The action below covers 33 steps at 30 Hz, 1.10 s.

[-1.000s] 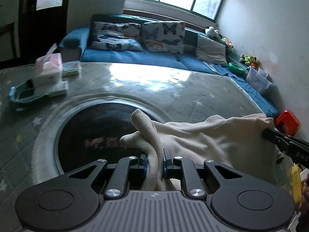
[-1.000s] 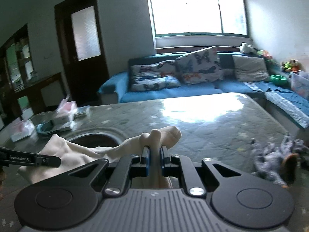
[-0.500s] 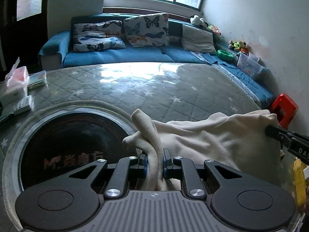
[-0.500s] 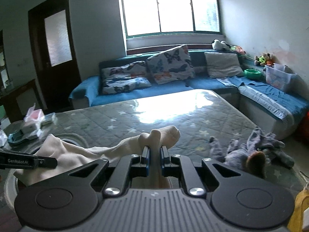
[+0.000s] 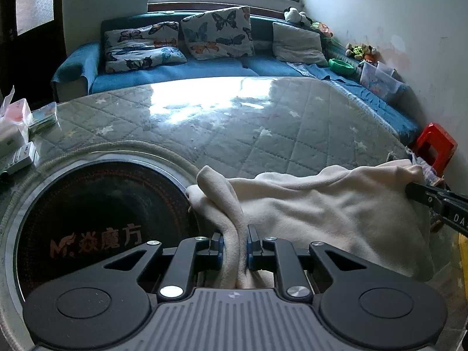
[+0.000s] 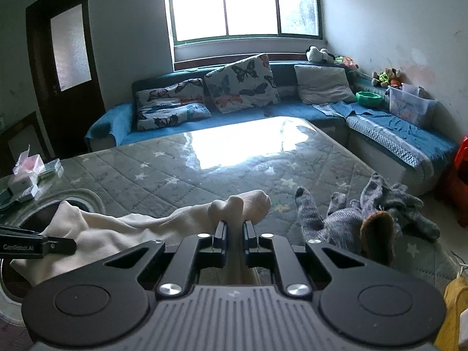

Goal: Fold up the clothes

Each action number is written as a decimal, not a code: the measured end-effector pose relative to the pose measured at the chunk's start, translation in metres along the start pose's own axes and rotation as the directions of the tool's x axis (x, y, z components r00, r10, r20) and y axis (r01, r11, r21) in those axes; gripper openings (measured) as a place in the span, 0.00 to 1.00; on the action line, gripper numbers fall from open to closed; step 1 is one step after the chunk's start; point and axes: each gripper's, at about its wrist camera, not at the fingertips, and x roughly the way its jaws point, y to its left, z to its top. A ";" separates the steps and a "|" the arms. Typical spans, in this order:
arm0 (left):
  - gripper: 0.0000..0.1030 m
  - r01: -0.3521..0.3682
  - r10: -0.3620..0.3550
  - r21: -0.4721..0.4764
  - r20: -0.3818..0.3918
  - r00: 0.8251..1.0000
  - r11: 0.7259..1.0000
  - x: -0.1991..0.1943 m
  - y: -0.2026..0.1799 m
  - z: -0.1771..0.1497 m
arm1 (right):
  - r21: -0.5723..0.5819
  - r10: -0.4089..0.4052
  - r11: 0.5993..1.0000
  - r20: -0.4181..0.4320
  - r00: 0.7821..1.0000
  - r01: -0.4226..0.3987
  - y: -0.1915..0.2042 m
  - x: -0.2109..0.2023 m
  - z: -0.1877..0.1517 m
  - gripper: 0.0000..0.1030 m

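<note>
Cream garment [image 5: 321, 204] pinched, lower folds hidden

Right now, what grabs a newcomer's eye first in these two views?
The cream garment, stretched over the quilted table between the left gripper and the right gripper, each clamped on one end. Next, the dark round glass panel at the table's left, and the grey knitted garment heaped at its right.
</note>
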 end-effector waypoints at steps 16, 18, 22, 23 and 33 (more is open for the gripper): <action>0.31 -0.036 0.036 0.016 -0.030 0.999 0.999 0.009 0.001 -0.007 | 0.008 -0.032 0.999 -0.059 0.998 0.033 -0.005 0.014 -0.010 0.11; 0.37 -0.042 0.042 0.015 -0.032 0.999 0.999 0.009 0.002 -0.008 | 0.009 -0.034 0.999 -0.065 0.997 0.035 -0.006 0.015 -0.011 0.12; 0.45 -0.055 0.056 0.012 -0.035 0.998 0.998 0.009 0.004 -0.009 | 0.016 -0.042 0.999 -0.067 0.997 0.043 -0.008 0.015 -0.011 0.15; 0.47 -0.059 0.060 0.012 -0.034 0.998 0.998 0.009 0.004 -0.009 | 0.015 -0.042 0.999 -0.067 0.997 0.043 -0.007 0.014 -0.011 0.15; 0.64 -0.100 0.100 0.021 -0.031 0.994 0.995 0.003 0.008 -0.014 | -0.021 0.002 1.000 -0.055 0.998 -0.003 0.008 0.005 -0.013 0.35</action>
